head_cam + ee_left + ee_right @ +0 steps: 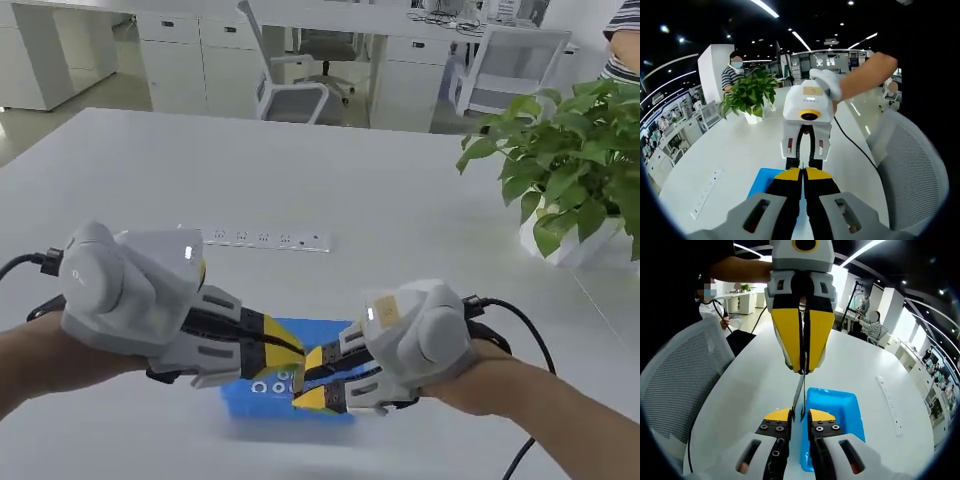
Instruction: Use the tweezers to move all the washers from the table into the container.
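Right gripper view puts our right gripper (800, 416) nearest, its jaws slightly parted around the tip of the thin metal tweezers (799, 390), which our left gripper (802, 370) pinches. Beside them lies the blue plastic container tray (835, 410), holding pale ring washers (262, 386). Beyond it, open white table (300, 170) runs past a white power strip (265, 240) to a potted green plant (570, 160).

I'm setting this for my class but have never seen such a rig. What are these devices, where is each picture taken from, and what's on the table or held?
No robot here: a person works two hand-held, two-jaw grippers. The head view comes from a headset camera; the two round views come from cameras riding on the grippers. On the table stand a blue container, a power strip and a potted plant. The left gripper is shut on tweezers, whose tip reaches between the parted jaws of the right gripper.
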Demonstrator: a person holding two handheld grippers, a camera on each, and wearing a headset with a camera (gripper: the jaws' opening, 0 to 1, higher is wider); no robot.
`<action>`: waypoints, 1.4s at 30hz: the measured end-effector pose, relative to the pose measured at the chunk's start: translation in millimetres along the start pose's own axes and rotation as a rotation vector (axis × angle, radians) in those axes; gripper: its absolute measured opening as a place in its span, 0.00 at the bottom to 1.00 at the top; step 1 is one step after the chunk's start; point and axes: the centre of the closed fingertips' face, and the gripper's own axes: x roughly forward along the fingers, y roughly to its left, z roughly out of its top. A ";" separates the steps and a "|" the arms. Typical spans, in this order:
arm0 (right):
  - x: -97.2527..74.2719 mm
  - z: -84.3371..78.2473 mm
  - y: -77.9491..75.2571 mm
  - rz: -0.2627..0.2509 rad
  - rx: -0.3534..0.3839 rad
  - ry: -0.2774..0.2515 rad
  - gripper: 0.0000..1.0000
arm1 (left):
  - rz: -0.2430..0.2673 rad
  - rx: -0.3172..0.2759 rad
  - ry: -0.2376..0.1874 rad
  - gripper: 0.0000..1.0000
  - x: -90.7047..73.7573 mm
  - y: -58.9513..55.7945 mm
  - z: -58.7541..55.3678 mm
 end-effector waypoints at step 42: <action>-0.3 -12.8 30.2 0.040 -0.025 0.152 0.06 | -0.054 0.006 0.095 0.09 -4.9 -25.6 -31.0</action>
